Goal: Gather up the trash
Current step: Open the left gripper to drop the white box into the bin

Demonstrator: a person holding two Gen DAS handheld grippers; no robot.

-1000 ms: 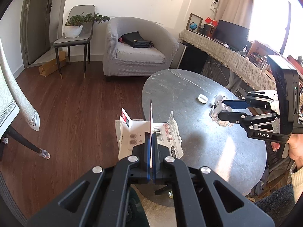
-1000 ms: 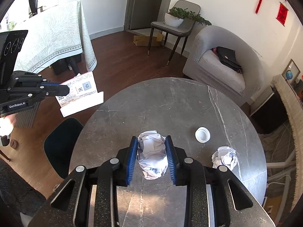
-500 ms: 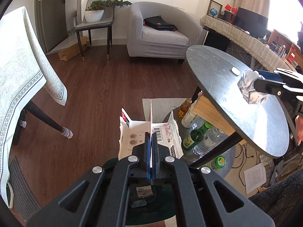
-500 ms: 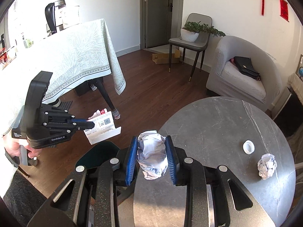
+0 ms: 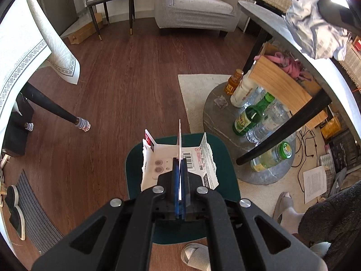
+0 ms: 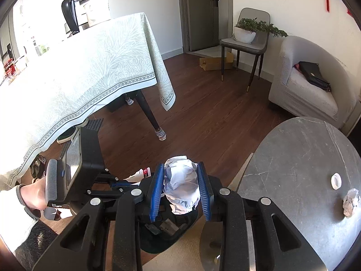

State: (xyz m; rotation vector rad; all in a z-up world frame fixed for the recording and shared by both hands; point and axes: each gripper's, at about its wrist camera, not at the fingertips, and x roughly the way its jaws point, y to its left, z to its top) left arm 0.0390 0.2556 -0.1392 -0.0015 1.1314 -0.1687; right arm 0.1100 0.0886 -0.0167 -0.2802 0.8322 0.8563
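Observation:
My left gripper is shut on a torn white cardboard package and holds it right above a dark green trash bin on the floor. My right gripper is shut on a crumpled paper ball and holds it over the same bin, beside the round grey table. That ball also shows at the top right of the left wrist view. A second crumpled paper ball and a white cap lie on the table.
Under the round table stand several bottles on a stone base and a wooden box. A clothed dining table is on the left, with a dark leg. A grey armchair and a chair with a plant stand behind. Slippers lie by the bin.
Both grippers moved off the round table and down toward the floor bin, each still holding its trash. The left gripper now hangs over the bin's opening.

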